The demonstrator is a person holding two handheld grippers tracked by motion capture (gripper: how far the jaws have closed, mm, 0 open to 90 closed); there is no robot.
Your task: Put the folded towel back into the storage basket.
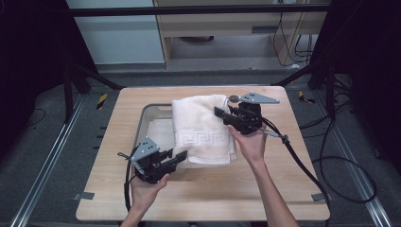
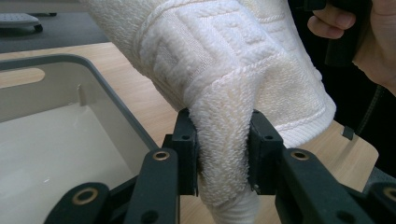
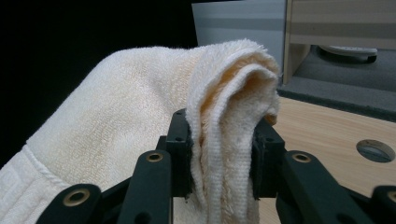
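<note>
A folded white towel (image 1: pixel 201 127) with a key-pattern band is held up over the wooden table (image 1: pixel 265 189). My left gripper (image 1: pixel 177 158) is shut on its near left corner; in the left gripper view the jaws pinch the thick folded towel (image 2: pixel 219 93) between them. My right gripper (image 1: pixel 222 113) is shut on the far right edge of the towel (image 3: pixel 140 121), where several layers are squeezed between the jaws. The towel hangs partly over a grey tray (image 1: pixel 152 124).
The grey tray's rim (image 2: pixel 93 79) lies under and left of the towel, its pale inside bare. A round hole (image 3: pixel 376 150) is in the tabletop near the far edge. Cables (image 1: pixel 302 161) trail off the table's right side. Black frame legs stand around the table.
</note>
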